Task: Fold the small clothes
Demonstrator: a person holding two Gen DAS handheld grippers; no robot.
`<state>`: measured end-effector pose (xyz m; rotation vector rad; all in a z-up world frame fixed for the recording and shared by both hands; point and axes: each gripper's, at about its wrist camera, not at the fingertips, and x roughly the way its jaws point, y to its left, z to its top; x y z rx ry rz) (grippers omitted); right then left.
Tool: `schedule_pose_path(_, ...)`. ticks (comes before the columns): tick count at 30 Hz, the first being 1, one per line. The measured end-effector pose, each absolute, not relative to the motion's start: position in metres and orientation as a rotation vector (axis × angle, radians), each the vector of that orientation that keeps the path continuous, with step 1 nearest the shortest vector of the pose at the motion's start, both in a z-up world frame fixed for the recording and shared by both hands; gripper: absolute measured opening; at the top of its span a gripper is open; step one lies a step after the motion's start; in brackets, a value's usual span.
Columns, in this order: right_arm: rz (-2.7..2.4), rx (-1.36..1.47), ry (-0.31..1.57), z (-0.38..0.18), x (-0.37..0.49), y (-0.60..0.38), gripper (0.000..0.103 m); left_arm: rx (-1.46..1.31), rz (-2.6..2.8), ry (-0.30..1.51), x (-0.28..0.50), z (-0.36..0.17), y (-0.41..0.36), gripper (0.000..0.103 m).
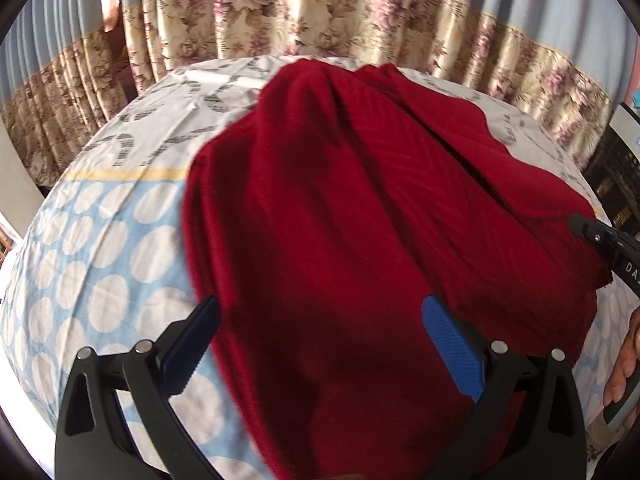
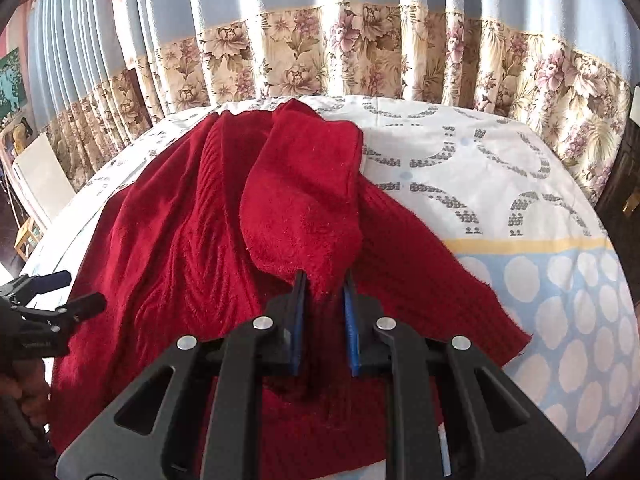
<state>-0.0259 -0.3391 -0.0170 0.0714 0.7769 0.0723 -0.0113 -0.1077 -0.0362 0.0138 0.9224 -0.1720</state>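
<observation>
Right gripper (image 2: 325, 280): jaws drawn close together and clamped on a bunched fold of the red knitted garment (image 2: 192, 248), its blue pads (image 2: 349, 320) pressing the cloth from both sides; the pinched fold rises from the jaws as a fuzzy flap lying over the garment's ribbed body. Left gripper (image 1: 320, 312): jaws wide apart, one blue pad (image 1: 452, 348) on each side of the garment (image 1: 340, 208), which passes between them and hangs blurred close to the lens; whether either pad touches the cloth cannot be told; in the right wrist view this gripper (image 2: 74, 292) stands at the garment's left edge with its two dark fingertips apart. The garment lies spread on the bed sheet (image 2: 480, 168), its far end near the sheet's far edge and its near end beneath both grippers; the sheet around the garment bears grey arc motifs on white on the far part, a yellow stripe (image 2: 528, 245) across it, and white dots on pale blue (image 2: 580, 320) on the near part. Beyond the garment hangs a pleated curtain (image 2: 320, 52), blue above and floral below. At the right edge of the left wrist view, beside the garment, the tip of the right gripper (image 1: 588, 230) shows, and below it a hand (image 1: 624, 364) on a handle.
</observation>
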Motion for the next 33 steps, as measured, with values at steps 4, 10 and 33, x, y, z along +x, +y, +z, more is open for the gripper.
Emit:
schedule_pose_path(4, 0.091, 0.089, 0.783, -0.021, -0.026, -0.338, 0.018, 0.08, -0.188, 0.956, -0.007, -0.045, -0.125, 0.101)
schedule_pose_path(10, 0.097, 0.111, 0.779, -0.023, -0.026, -0.344, 0.019, 0.125, -0.178, 0.951, -0.005, -0.052, -0.136, 0.094)
schedule_pose_path(33, 0.051, 0.103, 0.724, -0.005, -0.02, -0.358, 0.02, -0.022, -0.147, 0.805, 0.02, -0.002, -0.064, 0.009)
